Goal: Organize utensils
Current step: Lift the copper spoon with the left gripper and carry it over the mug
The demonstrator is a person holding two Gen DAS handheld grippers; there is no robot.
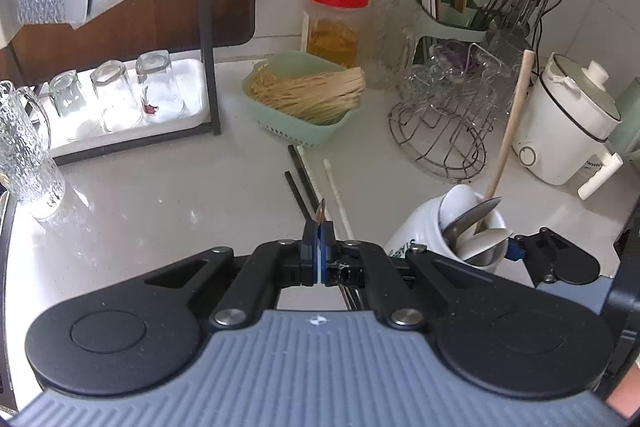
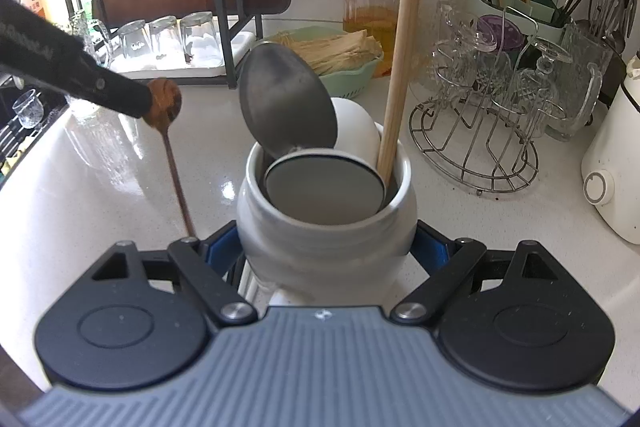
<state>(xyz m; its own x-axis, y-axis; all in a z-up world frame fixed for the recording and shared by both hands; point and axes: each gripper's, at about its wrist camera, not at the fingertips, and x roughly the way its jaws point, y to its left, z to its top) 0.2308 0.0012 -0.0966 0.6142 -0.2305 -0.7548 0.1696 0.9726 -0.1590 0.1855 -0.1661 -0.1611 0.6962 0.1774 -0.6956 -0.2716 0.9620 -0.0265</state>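
Note:
My right gripper [image 2: 326, 251] is shut on a white ceramic jar [image 2: 324, 223], its blue pads pressed against both sides. In the jar stand metal spoons [image 2: 286, 103], a white spoon [image 2: 356, 127] and a long wooden stick [image 2: 396, 79]. My left gripper [image 1: 319, 243] is shut on a brown wooden spoon [image 2: 162, 103] by its bowl, with the handle hanging down left of the jar. In the left wrist view the spoon [image 1: 321, 211] shows edge-on between the pads, and the jar [image 1: 416, 239] stands to the right. Black chopsticks [image 1: 298, 179] and a white chopstick [image 1: 336, 187] lie on the counter beyond.
A green basket of straw-like sticks [image 1: 308, 95], a red-lidded jar [image 1: 334, 23], a green chopstick holder [image 1: 452, 19], a wire rack of glasses [image 1: 444, 123] and a white electric pot [image 1: 568, 123] line the back. Upturned glasses [image 1: 116, 99] stand on a tray at the left.

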